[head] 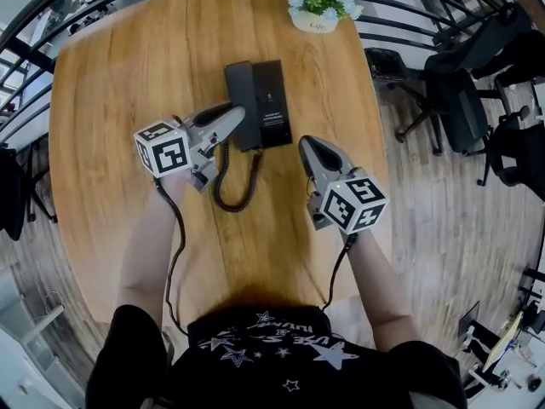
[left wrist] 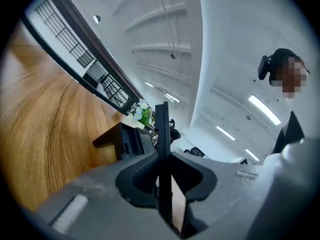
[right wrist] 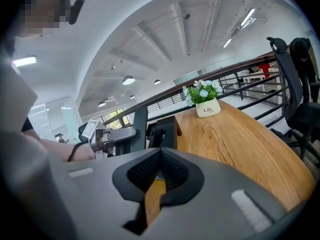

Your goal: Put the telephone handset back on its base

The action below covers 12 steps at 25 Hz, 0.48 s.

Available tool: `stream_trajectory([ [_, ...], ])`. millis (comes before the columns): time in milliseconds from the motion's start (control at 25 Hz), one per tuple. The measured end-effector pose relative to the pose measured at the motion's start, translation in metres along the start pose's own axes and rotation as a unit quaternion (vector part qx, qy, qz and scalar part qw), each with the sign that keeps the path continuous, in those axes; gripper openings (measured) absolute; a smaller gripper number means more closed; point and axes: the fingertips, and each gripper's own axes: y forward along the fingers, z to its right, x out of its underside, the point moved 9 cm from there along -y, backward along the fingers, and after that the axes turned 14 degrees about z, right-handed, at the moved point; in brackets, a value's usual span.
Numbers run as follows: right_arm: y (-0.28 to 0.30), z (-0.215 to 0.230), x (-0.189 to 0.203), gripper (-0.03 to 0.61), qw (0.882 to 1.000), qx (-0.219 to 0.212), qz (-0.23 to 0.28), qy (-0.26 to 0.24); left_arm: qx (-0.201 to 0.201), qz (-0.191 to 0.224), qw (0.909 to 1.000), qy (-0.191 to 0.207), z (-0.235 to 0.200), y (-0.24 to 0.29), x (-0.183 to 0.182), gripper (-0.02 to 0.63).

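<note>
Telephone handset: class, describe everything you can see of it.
The handset is a long black bar, plastic by its look, set along the left side of the base. The left gripper is shut on its near half. A black cord loops from its near end over the wooden table. Whether it is seated cannot be told.

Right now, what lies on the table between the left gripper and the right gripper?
The telephone's black coiled cord lies on the wood between the left gripper and the right gripper; the head view shows it.
</note>
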Motion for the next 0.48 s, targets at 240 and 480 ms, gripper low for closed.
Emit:
stream_trajectory([
  [240, 0.005, 0.000, 0.006, 0.002, 1.000, 0.002, -0.002, 0.011, 0.003, -0.002, 0.9999, -0.010, -0.009, -0.002, 0.004, 0.078],
  [480, 0.005, 0.000, 0.008, 0.002, 1.000, 0.009, 0.002, 0.025, 0.007, -0.028, 0.9996, 0.002, -0.011, 0.003, 0.015, 0.083],
])
